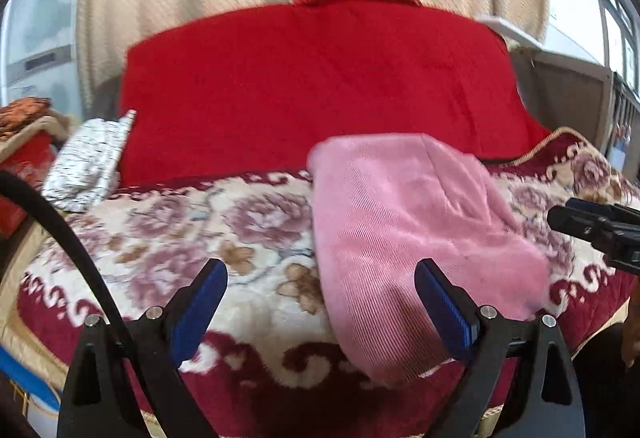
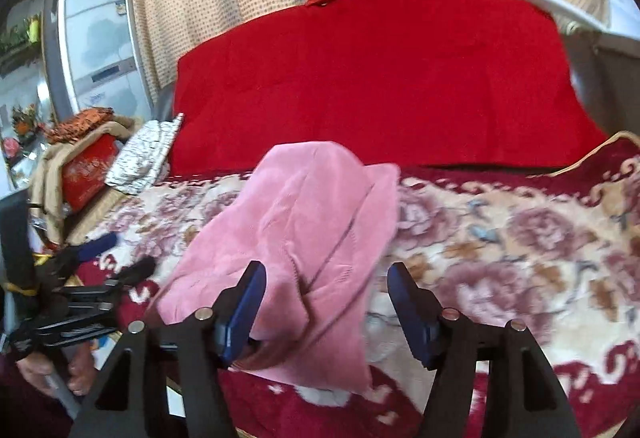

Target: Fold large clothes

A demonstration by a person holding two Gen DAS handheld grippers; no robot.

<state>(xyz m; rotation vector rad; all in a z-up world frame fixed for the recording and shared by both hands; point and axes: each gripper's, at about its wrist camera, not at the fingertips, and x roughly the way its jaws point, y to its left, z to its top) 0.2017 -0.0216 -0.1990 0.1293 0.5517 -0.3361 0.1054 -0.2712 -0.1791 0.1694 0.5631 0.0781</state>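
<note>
A pink garment (image 1: 416, 238) lies bunched in a soft heap on the flowery blanket (image 1: 180, 222) of the bed, in the middle of both views. The left gripper (image 1: 320, 298) is wide open and holds nothing. The right gripper (image 2: 326, 302) is open too, with pink cloth lying loose between its fingers. Both views are blurry.

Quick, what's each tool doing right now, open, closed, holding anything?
Left tool: open, holding nothing; the folded pink ribbed garment lies on the bed beyond it.
Right tool: open, pads not pressing on the pink garment lying between them.
</note>
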